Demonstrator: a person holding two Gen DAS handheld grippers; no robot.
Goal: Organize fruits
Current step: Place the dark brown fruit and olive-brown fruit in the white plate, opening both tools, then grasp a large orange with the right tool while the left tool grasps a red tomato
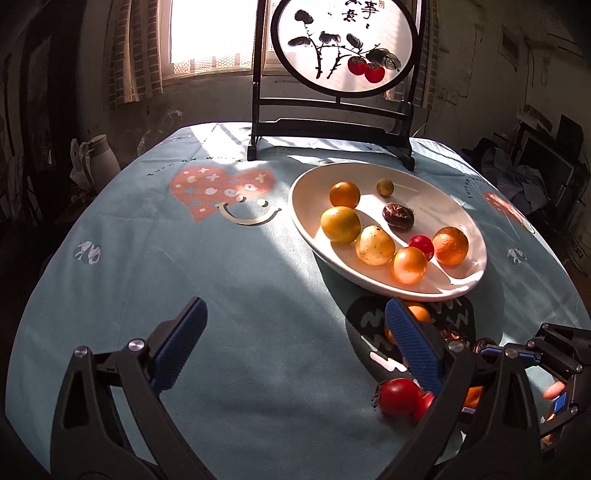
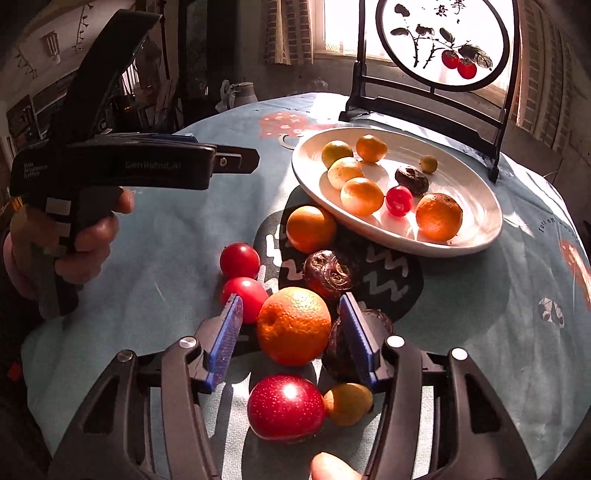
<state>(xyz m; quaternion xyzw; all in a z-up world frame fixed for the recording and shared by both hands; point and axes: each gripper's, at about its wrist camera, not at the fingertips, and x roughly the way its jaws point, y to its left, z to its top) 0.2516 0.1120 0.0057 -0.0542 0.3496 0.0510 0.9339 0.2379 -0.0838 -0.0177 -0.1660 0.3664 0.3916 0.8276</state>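
Right wrist view: I am straddling the big orange (image 2: 293,325) on the table (image 2: 147,240) with my right tool (image 2: 291,332), its pads spread and not yet touching the peel. My left tool (image 1: 291,347) is hanging released over bare cloth. Eight fruits are already sitting on the white plate (image 2: 476,206); about eight more, tomatoes (image 2: 240,260) and a red plum (image 2: 286,406) among them, are waiting beside it, so I judge the job roughly half done.

A bright window (image 1: 210,33) stands behind the round painted screen (image 1: 343,48) at the desk's (image 1: 221,277) far edge, pouring hard sunlight across the blue patterned cloth. Curtains (image 1: 129,51) hang either side of the window. Left of the screen, a pale jug (image 1: 99,155) sits in shadow; right, dim clutter (image 1: 535,166).
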